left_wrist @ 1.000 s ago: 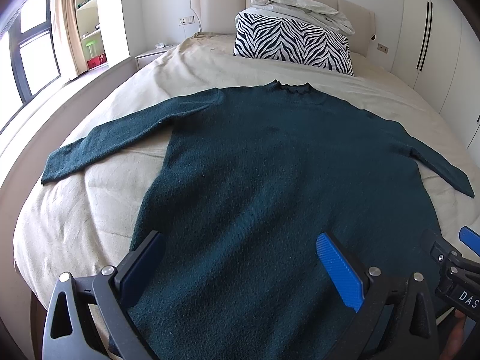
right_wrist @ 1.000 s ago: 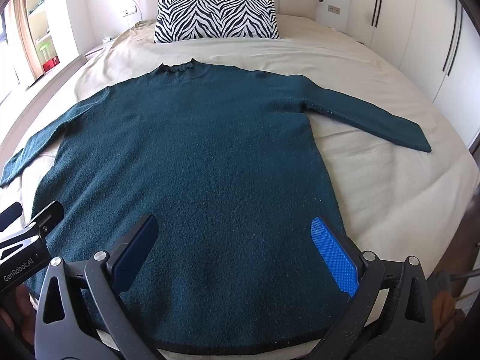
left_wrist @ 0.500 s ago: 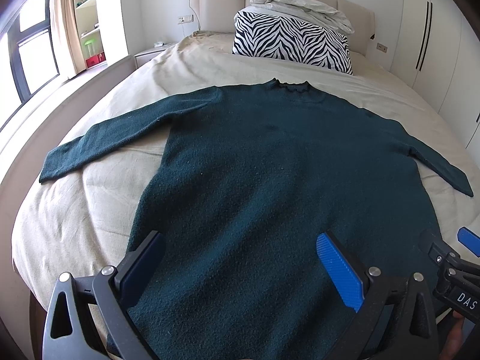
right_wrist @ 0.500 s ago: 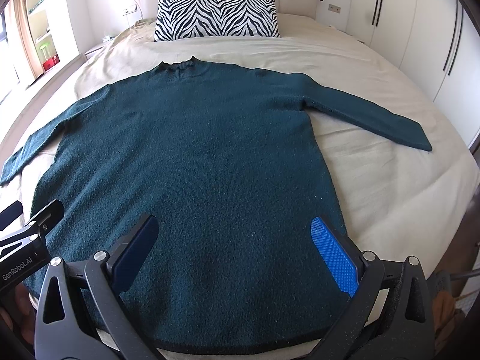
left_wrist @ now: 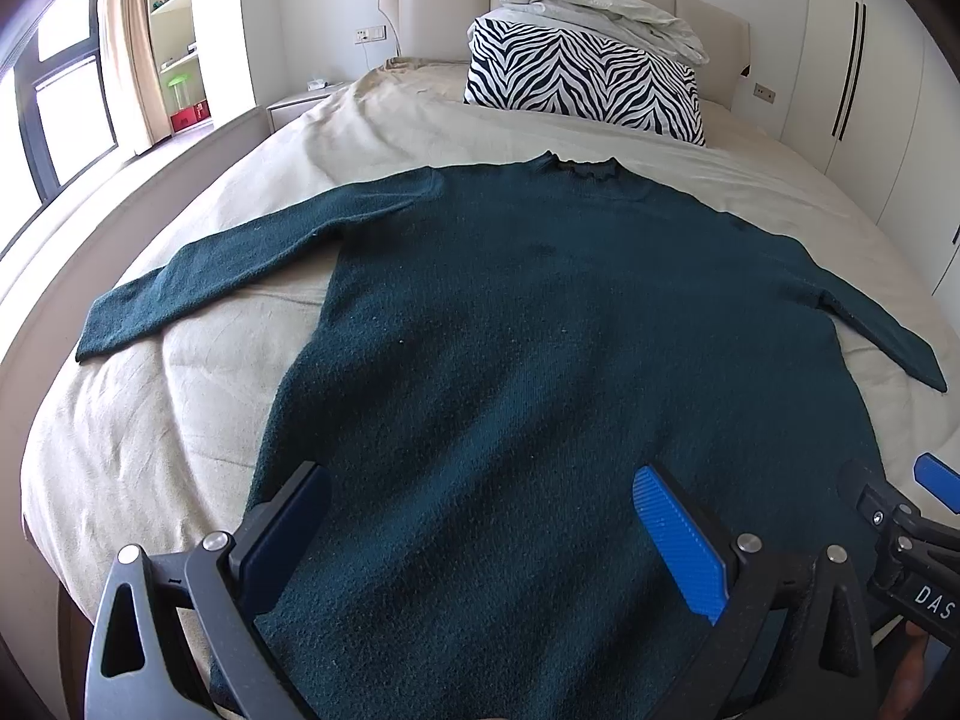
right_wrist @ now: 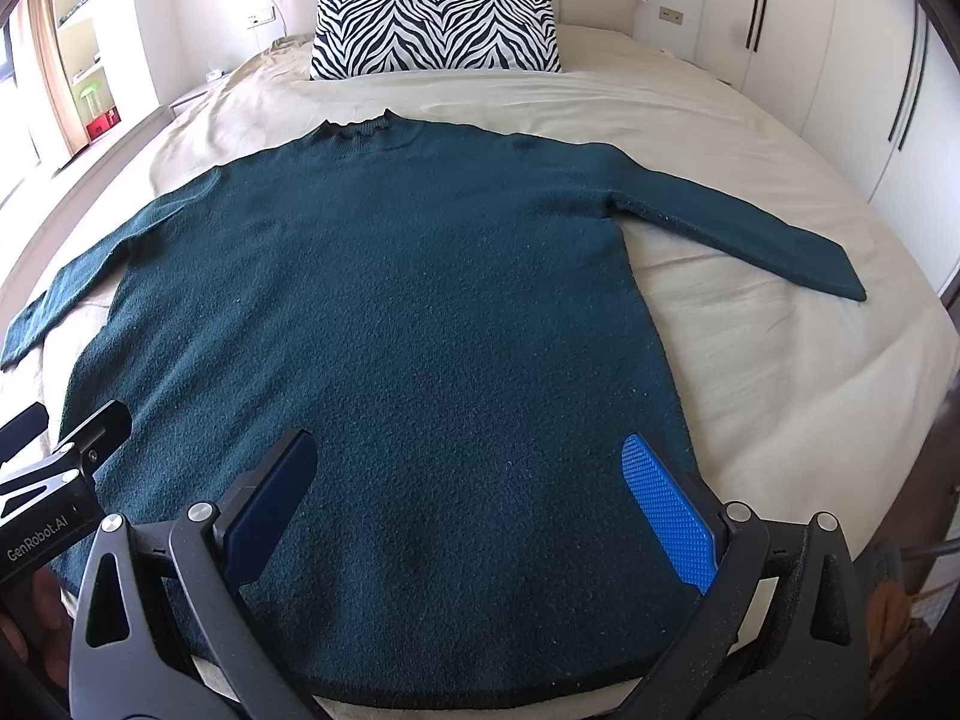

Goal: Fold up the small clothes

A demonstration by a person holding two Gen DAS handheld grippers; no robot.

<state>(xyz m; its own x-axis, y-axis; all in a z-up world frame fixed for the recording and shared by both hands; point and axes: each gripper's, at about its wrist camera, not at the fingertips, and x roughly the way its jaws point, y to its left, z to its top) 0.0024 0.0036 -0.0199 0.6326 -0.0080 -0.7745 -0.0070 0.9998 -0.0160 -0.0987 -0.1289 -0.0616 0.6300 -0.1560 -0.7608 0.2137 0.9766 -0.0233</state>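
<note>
A dark green sweater is seen spread flat and face-up on a beige bed, collar toward a zebra-print pillow, both sleeves laid out to the sides. The left gripper is held over the lower left part of the garment, its fingers spread wide apart with nothing between them. The right gripper is poised above the hem, fingers likewise wide apart and empty; contact with the knit cannot be told. Bare sheet is left open beyond the right sleeve and below the hem edge. Folded bedding is stacked on the pillow.
</note>
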